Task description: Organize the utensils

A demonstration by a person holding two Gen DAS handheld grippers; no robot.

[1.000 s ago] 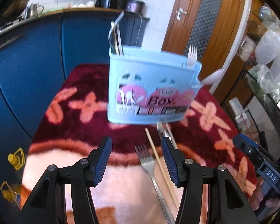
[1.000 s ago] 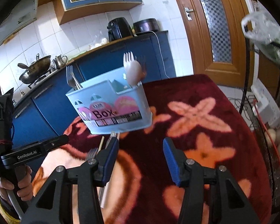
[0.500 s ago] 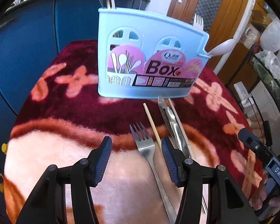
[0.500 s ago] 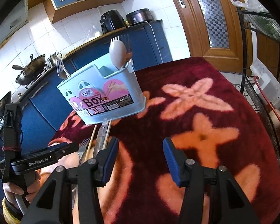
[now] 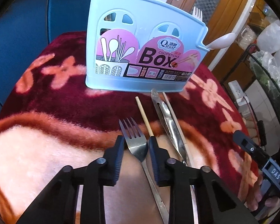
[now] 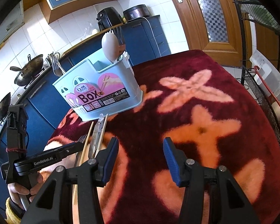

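Between the left gripper's [image 5: 136,145] blue-padded fingers [image 5: 119,153] lies the head of the flat-lying stainless steel fork [image 5: 135,141], tines aimed at the pale blue plastic chopstick box [image 5: 140,43] standing beyond it on the plush red floral surface [image 5: 46,97]. The fork's long axis runs nearly along the fingers, its handle passing back beneath them. The fingers straddle the head, narrowly parted, seemingly not yet pinching. The right gripper [image 6: 141,158] hangs wide open over bare cloth, well off to the fork's right, so the left is nearer.
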